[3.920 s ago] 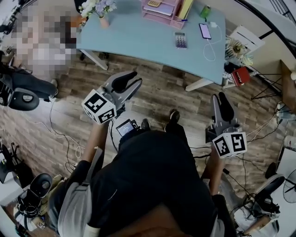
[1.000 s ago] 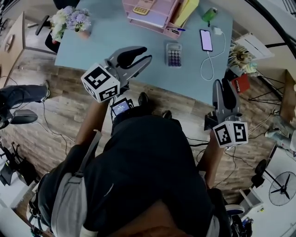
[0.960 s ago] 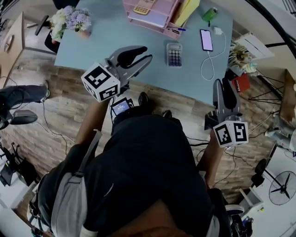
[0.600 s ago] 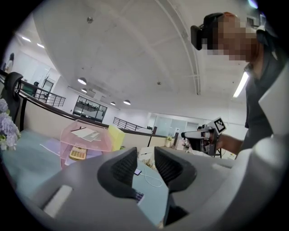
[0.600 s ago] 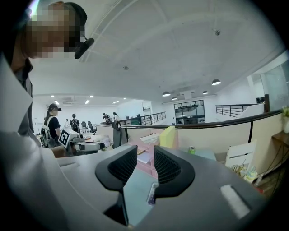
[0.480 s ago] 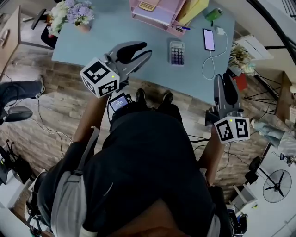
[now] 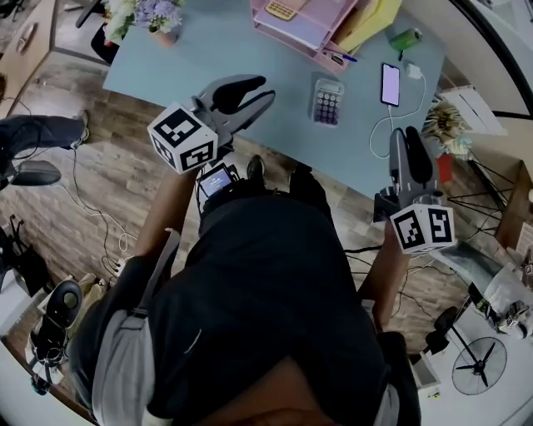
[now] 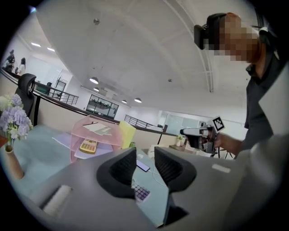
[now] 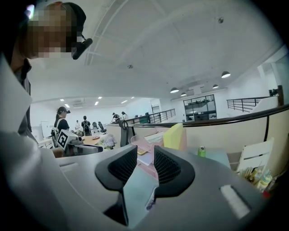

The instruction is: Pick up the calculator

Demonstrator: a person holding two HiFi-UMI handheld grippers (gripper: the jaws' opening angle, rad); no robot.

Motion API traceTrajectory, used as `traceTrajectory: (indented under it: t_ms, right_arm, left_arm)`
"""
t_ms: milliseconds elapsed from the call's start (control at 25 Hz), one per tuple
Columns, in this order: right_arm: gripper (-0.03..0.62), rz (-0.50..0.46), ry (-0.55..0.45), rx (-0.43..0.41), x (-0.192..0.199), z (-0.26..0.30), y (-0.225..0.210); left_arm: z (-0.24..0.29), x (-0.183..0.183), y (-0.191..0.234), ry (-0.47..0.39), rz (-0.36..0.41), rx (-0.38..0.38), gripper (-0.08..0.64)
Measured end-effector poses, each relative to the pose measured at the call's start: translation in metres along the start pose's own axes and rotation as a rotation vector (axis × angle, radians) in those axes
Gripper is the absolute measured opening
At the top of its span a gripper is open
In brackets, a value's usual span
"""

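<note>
Stood at a light-blue desk (image 7: 250,52) with a gripper in each hand. Held the left gripper (image 7: 255,88) raised over the desk's near edge and angled toward the calculator (image 7: 327,102), jaws pressed together and pinching nothing. Saw, in the left gripper view, the same left gripper (image 8: 145,166) with only a thin slit between its pads and the calculator (image 8: 141,193) showing through it, apart from the tips. Held the right gripper (image 7: 407,140) by the desk's right near corner, jaws likewise drawn together and empty; confirmed in the right gripper view (image 9: 145,164), with only bare desktop beyond the slit. Found the calculator lying flat on the desk, pale with purple keys, touched by neither gripper, just in front of a pink paper tray (image 7: 301,23) and left of a phone (image 7: 390,84) on a white cable (image 7: 376,126). Noted a yellow calculator (image 7: 279,10) inside the tray and a pot of flowers (image 7: 156,13) at the desk's far left corner.
</note>
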State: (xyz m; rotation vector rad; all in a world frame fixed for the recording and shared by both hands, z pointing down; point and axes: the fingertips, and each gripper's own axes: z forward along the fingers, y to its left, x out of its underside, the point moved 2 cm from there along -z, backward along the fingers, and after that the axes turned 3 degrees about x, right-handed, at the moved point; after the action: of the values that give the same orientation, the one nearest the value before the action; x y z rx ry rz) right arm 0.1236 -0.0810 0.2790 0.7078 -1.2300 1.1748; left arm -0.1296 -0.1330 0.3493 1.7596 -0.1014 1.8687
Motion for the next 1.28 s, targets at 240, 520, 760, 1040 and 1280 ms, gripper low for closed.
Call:
traceTrajectory:
  t_ms: [240,520,760,1040,1280]
  right_arm:
    - [0.097,0.005,0.026,-0.085,0.003,0.030,-0.033]
    - [0.097,0.007,0.064,-0.156,0.008,0.060,-0.062]
    - [0.097,0.015,0.102,-0.196,0.020,0.086,-0.081]
    - [0.097,0.033,0.149,-0.226,0.038,0.107,-0.100]
    - [0.097,0.056,0.195,-0.233,0.054,0.119,-0.112]
  left_arm:
    - [0.033,0.011,0.007,0.030,-0.025,-0.062,0.143]
    - [0.067,0.025,0.018,0.055,-0.078,-0.107,0.143]
    - [0.095,0.046,0.036,0.095,-0.125,-0.130,0.143]
    - [0.128,0.075,0.051,0.154,-0.173,-0.133,0.156]
    - [0.152,0.101,0.067,0.204,-0.218,-0.130,0.169]
